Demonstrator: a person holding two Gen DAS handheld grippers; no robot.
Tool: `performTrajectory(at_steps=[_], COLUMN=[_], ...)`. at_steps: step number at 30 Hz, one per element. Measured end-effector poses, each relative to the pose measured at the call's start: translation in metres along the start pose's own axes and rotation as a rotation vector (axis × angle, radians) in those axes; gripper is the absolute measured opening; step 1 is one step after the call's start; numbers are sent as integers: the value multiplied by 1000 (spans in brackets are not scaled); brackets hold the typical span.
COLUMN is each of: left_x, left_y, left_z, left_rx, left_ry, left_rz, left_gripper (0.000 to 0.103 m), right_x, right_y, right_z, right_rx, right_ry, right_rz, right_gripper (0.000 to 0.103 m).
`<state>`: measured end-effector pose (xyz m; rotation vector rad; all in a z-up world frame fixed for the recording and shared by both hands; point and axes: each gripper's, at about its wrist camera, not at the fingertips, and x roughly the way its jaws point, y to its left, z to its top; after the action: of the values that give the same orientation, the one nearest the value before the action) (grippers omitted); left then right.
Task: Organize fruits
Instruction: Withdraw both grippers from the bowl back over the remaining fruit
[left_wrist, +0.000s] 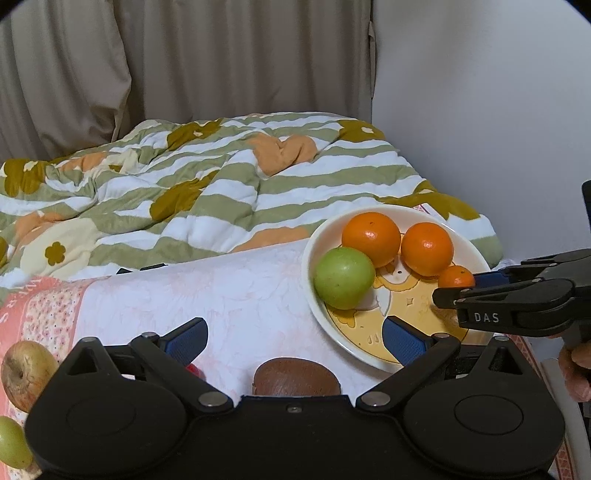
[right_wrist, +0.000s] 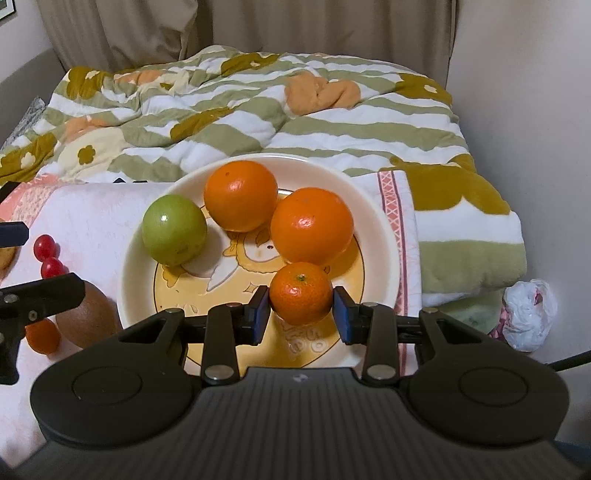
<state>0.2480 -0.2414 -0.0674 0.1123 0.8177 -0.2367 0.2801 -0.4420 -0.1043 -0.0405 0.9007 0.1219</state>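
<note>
A cream plate (right_wrist: 384, 236) with a yellow cartoon print holds a green apple (right_wrist: 173, 229) and two big oranges (right_wrist: 240, 195) (right_wrist: 312, 225). My right gripper (right_wrist: 301, 309) is shut on a small mandarin (right_wrist: 301, 291), low over the near part of the plate. The left wrist view shows the same plate (left_wrist: 314, 258), the mandarin (left_wrist: 456, 277) and the right gripper (left_wrist: 460, 287) coming in from the right. My left gripper (left_wrist: 295, 341) stands open over the pink-white cloth, with nothing between its pads. A brown kiwi (left_wrist: 295, 376) lies just below it.
Left of the plate lie two cherry tomatoes (right_wrist: 46, 254), the kiwi (right_wrist: 88, 317) and a small orange fruit (right_wrist: 42, 336). A brownish apple (left_wrist: 26, 373) and a green fruit (left_wrist: 11, 446) sit far left. A striped quilt (left_wrist: 221, 192) lies behind, a white bag (right_wrist: 528, 317) at right.
</note>
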Motion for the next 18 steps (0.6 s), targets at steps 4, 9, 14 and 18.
performTrajectory(at_steps=[4, 9, 14, 18], left_x=[0, -6, -18, -30], left_y=[-1, -1, 0, -1], left_z=[-1, -3, -9, -13], left_rx=[5, 8, -1, -13], left_ry=[-2, -9, -18, -29], left_rz=[0, 11, 24, 34], left_gripper=[102, 102, 102, 102], right_x=[2, -15, -27, -41], right_y=[2, 2, -1, -4], right_z=[-1, -1, -2, -5], right_rx=[-18, -24, -15, 9], right_ry=[-6, -86, -99, -115], right_rz=[-8, -22, -21, -12], right_gripper=[53, 103, 103, 103])
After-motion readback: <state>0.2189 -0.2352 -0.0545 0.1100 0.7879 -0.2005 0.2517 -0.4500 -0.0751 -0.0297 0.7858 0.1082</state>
